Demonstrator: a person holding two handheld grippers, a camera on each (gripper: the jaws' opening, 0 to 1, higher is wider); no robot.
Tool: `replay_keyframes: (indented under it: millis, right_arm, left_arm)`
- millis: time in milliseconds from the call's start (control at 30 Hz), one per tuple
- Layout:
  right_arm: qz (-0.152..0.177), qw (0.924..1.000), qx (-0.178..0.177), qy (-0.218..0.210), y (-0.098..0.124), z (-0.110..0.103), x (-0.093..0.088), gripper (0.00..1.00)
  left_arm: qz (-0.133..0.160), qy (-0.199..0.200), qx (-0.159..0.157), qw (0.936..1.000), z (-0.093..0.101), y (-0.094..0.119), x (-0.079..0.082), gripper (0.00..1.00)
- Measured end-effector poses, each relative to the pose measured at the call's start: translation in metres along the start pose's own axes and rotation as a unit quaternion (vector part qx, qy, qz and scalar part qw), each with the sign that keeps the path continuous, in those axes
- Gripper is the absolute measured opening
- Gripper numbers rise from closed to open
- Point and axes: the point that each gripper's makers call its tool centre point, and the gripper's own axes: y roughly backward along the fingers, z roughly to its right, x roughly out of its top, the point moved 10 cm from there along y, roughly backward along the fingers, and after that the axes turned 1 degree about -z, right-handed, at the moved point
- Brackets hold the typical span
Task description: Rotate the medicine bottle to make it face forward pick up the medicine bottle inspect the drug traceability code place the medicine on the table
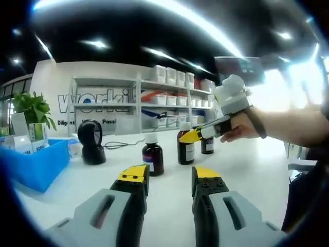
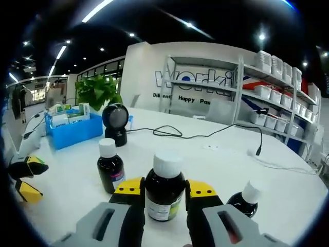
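Three dark brown glass medicine bottles with white caps are standing on the white table. I am bracketing the middle bottle with my right gripper, its jaws seemingly touching the body. It looks rigid, smooth, breakable and light, so I am judging mid-body safest. My left gripper is hanging released, empty

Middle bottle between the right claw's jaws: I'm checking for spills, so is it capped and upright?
Yes. The middle bottle stands upright on the table, white cap on top, between the right claw's jaws.
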Motion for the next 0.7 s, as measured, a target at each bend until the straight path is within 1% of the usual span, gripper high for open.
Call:
replay_keyframes:
  millis: [133, 200, 233, 267, 300, 333, 367, 400, 467, 500, 533, 600, 667, 700]
  right_arm:
    - [0.002, 1.0, 0.003, 0.0, 0.001, 0.0, 0.0, 0.26]
    - [0.001, 0.9999, 0.016, -0.005, 0.002, 0.003, 0.001, 0.27]
    - [0.012, 0.9992, 0.026, -0.027, 0.004, 0.003, 0.002, 0.27]
    - [0.031, 0.9981, 0.037, -0.039, 0.007, 0.004, 0.006, 0.3]
    - [0.041, 0.996, 0.061, -0.051, 0.008, 0.007, 0.013, 0.33]
    - [0.039, 0.9945, 0.08, -0.055, 0.009, 0.008, 0.017, 0.34]
    - [0.041, 0.9931, 0.097, -0.052, 0.009, 0.01, 0.021, 0.36]
    - [0.048, 0.9924, 0.103, -0.046, 0.011, 0.013, 0.025, 0.37]
    - [0.057, 0.991, 0.119, -0.02, 0.013, 0.019, 0.031, 0.37]
    - [0.053, 0.9902, 0.129, -0.016, 0.014, 0.021, 0.032, 0.37]
    - [0.057, 0.9886, 0.139, -0.01, 0.014, 0.023, 0.034, 0.36]
    - [0.048, 0.985, 0.165, 0.003, 0.014, 0.025, 0.034, 0.37]
    - [0.04, 0.9812, 0.188, 0.022, 0.008, 0.032, 0.033, 0.38]
    - [0.028, 0.9794, 0.198, 0.029, 0.004, 0.035, 0.031, 0.39]
  left_arm:
    - [0.0, 0.0, -0.001, 1.0, 0.0, 0.0, 0.0, 0.25]
    - [0.001, 0.0, -0.001, 1.0, 0.0, 0.0, 0.0, 0.25]
    - [0.001, 0.0, -0.001, 1.0, 0.0, 0.0, 0.0, 0.25]
    - [0.001, 0.0, 0.0, 1.0, 0.0, 0.0, 0.0, 0.25]
    - [0.001, 0.001, 0.0, 1.0, 0.0, 0.0, 0.0, 0.25]
    - [0.001, 0.001, 0.0, 1.0, 0.0, 0.0, 0.0, 0.25]
    - [0.001, 0.001, -0.001, 1.0, 0.0, 0.0, 0.0, 0.25]
    - [0.001, 0.001, -0.001, 1.0, 0.0, 0.0, 0.001, 0.25]
    - [0.002, 0.001, -0.001, 1.0, 0.0, 0.0, 0.001, 0.25]
    - [0.003, 0.001, -0.001, 1.0, 0.0, 0.0, 0.001, 0.25]
    - [0.004, 0.002, -0.001, 1.0, 0.0, 0.0, 0.001, 0.25]
    - [0.003, 0.001, -0.001, 1.0, -0.001, 0.0, 0.001, 0.25]
    - [0.003, 0.001, -0.002, 1.0, -0.001, 0.0, 0.0, 0.25]
    - [0.002, 0.001, -0.002, 1.0, -0.001, -0.001, 0.0, 0.25]
